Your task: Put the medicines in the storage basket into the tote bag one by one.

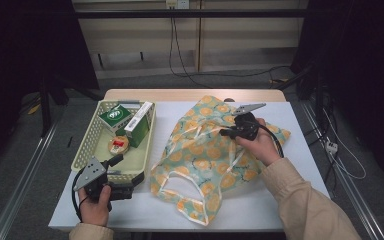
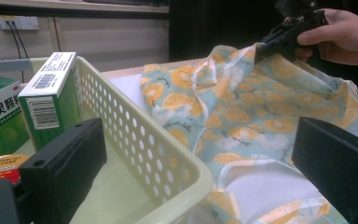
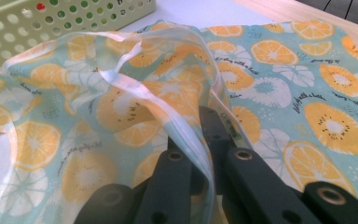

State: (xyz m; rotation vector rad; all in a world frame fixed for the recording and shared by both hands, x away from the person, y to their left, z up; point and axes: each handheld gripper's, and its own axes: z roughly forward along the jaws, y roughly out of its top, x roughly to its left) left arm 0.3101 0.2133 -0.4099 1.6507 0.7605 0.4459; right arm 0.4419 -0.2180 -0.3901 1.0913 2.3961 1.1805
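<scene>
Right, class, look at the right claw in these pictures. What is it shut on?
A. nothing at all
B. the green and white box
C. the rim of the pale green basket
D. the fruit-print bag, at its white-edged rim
D: in the right gripper view the right claw has its jaws closed on the bag, lifting its white-edged rim; the basket lies apart to the side.

Beside the black claw, a pale teal bag is showing orange citrus slices, near a pale green basket.
</scene>
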